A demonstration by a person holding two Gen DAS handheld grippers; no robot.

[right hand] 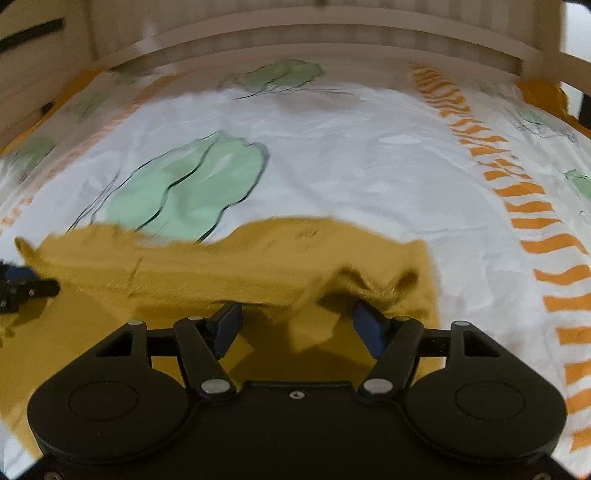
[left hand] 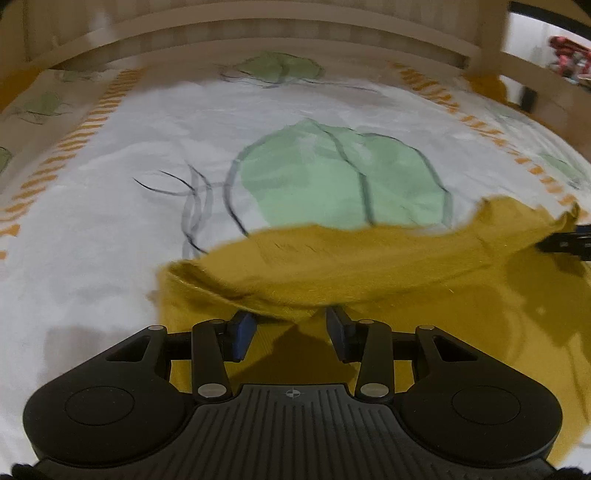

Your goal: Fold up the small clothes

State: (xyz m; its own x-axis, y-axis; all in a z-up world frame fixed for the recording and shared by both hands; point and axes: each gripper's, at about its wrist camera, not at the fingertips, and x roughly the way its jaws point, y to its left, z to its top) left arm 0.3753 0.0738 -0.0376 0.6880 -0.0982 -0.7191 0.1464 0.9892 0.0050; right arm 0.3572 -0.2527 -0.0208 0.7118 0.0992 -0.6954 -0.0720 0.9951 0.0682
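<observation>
Closest in, the left gripper shows its black linkage and two blue pads with a moderate gap between them; the raised fold of a mustard-yellow garment lies just ahead of the tips, and no cloth is pinched between the pads, so the jaws stand partly open and empty. From the right wrist camera, the right gripper has its jaws spread wider, again with nothing clamped; a rumpled corner of the same garment bunches just ahead of its right-hand pad, and whether that pad touches the cloth cannot be told through the blur. The garment lies on the bed beneath and ahead of both grippers, its near part flat under them and its far edge turned over in a thick, uneven fold running across both views. Each gripper's dark tip appears at the edge of the other's view, resting at the garment's side. Beyond the fold stretches a white bedsheet printed with pale green leaf shapes outlined in dark lines and with bands of orange dashes along its sides. Farthest back stands a light wooden bed frame.
</observation>
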